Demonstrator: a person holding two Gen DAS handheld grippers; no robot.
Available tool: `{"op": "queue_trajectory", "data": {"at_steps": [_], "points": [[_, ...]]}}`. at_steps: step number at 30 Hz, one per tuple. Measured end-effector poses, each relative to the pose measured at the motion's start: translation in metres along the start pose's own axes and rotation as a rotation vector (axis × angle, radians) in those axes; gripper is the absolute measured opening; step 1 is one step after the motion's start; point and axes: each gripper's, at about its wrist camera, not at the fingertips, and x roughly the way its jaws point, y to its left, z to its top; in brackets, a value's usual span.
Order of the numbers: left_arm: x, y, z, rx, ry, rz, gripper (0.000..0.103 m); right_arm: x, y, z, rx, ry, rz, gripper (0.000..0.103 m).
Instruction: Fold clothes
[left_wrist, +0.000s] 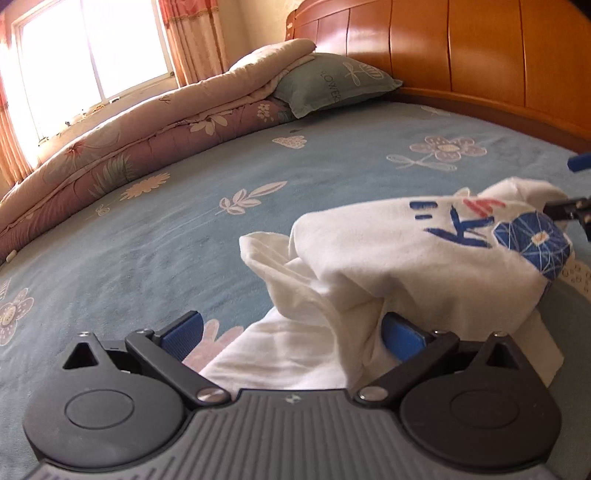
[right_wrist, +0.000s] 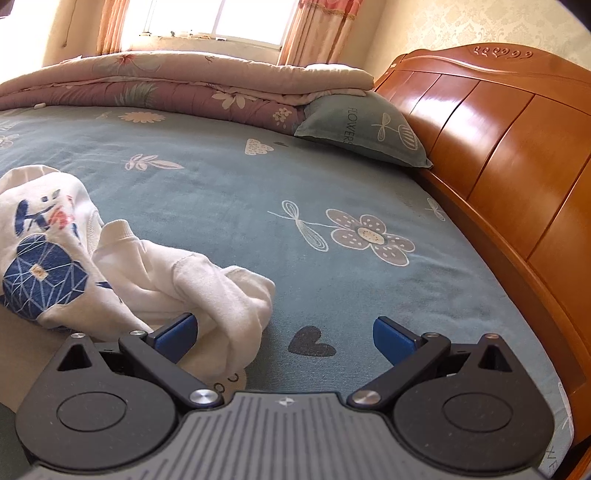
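Observation:
A crumpled white shirt (left_wrist: 399, 258) with a blue print lies bunched on the blue flowered bed sheet (left_wrist: 184, 236). My left gripper (left_wrist: 291, 332) is open at the shirt's near side; white cloth lies between its fingers and drapes over the right blue pad (left_wrist: 402, 334). In the right wrist view the same shirt (right_wrist: 177, 280) sits at the left. My right gripper (right_wrist: 284, 336) is open, and a fold of the shirt rests against its left pad (right_wrist: 175, 334). The other pad stands over bare sheet. A blue pad (left_wrist: 580, 162) of the right gripper shows at the far right edge of the left wrist view.
A wooden headboard (right_wrist: 498, 155) runs along the right side of the bed. A grey-green pillow (right_wrist: 365, 129) lies against it, with a folded pink quilt (right_wrist: 166, 85) along the far edge under a bright window (left_wrist: 92, 55). Open sheet (right_wrist: 332, 177) lies beyond the shirt.

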Motion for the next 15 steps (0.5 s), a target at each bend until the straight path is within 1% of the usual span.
{"op": "queue_trajectory", "data": {"at_steps": [6,9,10,12,15], "points": [[-0.005,0.012,-0.004,0.037,0.037,0.007,0.102,0.0,-0.001,-0.002,0.002,0.005,0.004,0.103],[-0.008,0.011,-0.002,0.006,0.01,-0.061,0.102,0.003,-0.002,-0.002,0.013,0.012,-0.001,0.103],[-0.006,0.008,-0.001,0.014,0.004,-0.059,0.102,0.004,-0.003,-0.002,0.019,0.014,-0.003,0.103],[0.005,0.005,0.001,0.042,0.023,0.0,0.102,0.005,-0.001,-0.002,0.027,0.017,0.003,0.103],[0.02,0.012,0.004,0.03,0.066,0.08,0.103,0.002,0.003,0.0,0.011,0.01,0.012,0.103]]}}
